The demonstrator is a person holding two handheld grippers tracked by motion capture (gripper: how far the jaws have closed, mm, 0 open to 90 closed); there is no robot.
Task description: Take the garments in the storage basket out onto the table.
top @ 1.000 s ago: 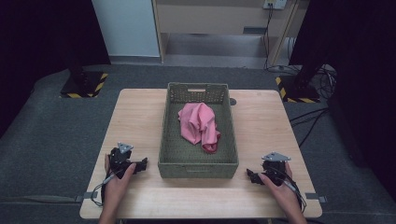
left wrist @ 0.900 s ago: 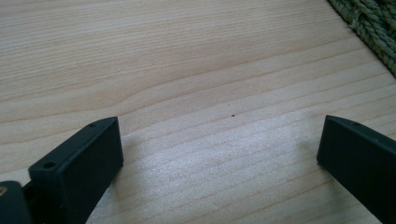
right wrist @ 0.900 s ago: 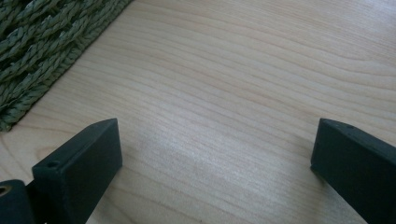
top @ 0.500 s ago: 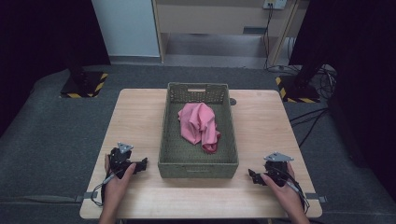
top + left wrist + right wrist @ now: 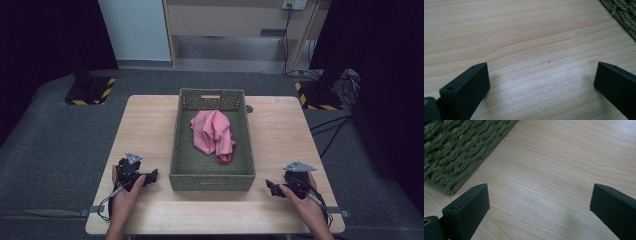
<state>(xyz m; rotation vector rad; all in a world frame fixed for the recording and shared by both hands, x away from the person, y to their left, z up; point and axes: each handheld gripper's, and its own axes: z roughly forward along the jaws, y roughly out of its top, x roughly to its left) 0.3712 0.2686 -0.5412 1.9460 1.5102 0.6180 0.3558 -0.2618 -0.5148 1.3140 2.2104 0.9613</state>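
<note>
Barely anything had changed over the last second. The left hand-held gripper [image 5: 150, 176] lay where it had been, on the desk [image 5: 285, 135] near the front left corner, just beside the near left corner of the woven green basket [image 5: 210, 180]. The right hand-held gripper [image 5: 270, 188] had slid a little toward the front edge of the desk, away from the basket's near right corner, and rested there in the person's hand.

Both stood with jaws wide apart and nothing between them. In the left gripper view the left hand-held gripper [image 5: 541, 82] looked down on bare wood, with a sliver of basket weave [image 5: 624, 15] at the top right. In the right gripper view the right hand-held gripper [image 5: 539, 202] did the same, with the basket's wall [image 5: 454, 152] off to the upper left.

The pink cloth [image 5: 214, 134] lay crumpled inside the basket, toward its middle and far half, untouched and well apart from either tool.

That small backward shift read as settling, not reaching. The work on the cloth looked not yet begun, or paused, with both tools open and ready to go into the basket.
</note>
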